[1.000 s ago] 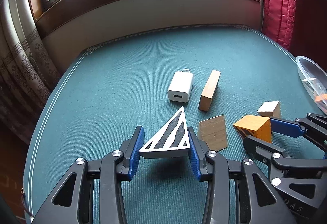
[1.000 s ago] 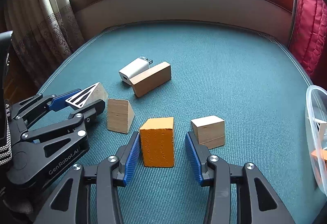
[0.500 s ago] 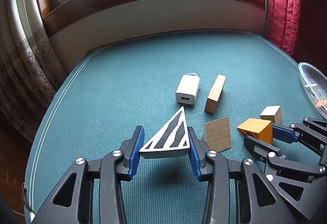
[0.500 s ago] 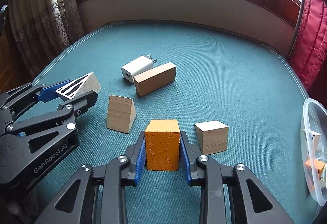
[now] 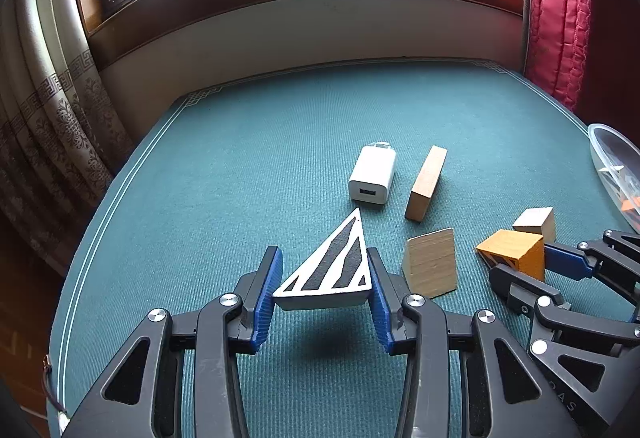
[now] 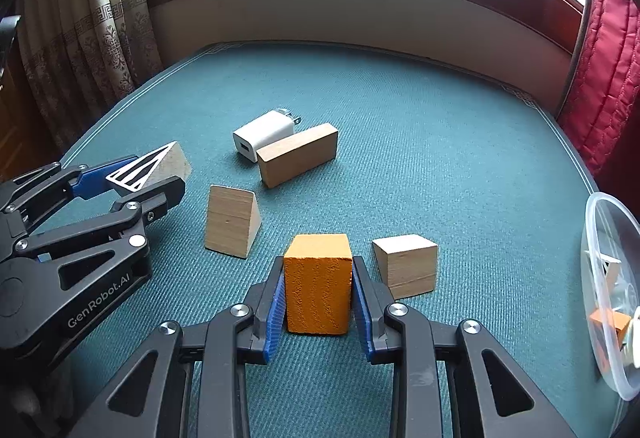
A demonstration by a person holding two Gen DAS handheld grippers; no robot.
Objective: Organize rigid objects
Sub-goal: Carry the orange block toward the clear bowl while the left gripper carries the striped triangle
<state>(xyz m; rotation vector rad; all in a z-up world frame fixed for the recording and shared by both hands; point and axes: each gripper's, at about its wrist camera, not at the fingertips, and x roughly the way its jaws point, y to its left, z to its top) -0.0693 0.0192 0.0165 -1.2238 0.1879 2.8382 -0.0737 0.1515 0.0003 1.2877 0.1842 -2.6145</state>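
My left gripper (image 5: 326, 278) is shut on a black-and-white striped triangular block (image 5: 332, 270) and holds it above the green cloth; it also shows in the right wrist view (image 6: 148, 168). My right gripper (image 6: 318, 290) is shut on an orange block (image 6: 318, 284), also seen in the left wrist view (image 5: 514, 252). On the cloth lie a wooden wedge (image 6: 230, 222), a small pale wooden block (image 6: 408, 264), a long wooden block (image 6: 298, 154) and a white USB charger (image 6: 262, 134).
A clear plastic bowl (image 6: 600, 238) holding small pieces stands at the right table edge. The table (image 6: 440, 142) has a green cloth. A wall and window sill run behind it, with curtains at left and a red curtain at right.
My right gripper closed on the orange block and lifted it slightly. My left gripper rose with the striped block.
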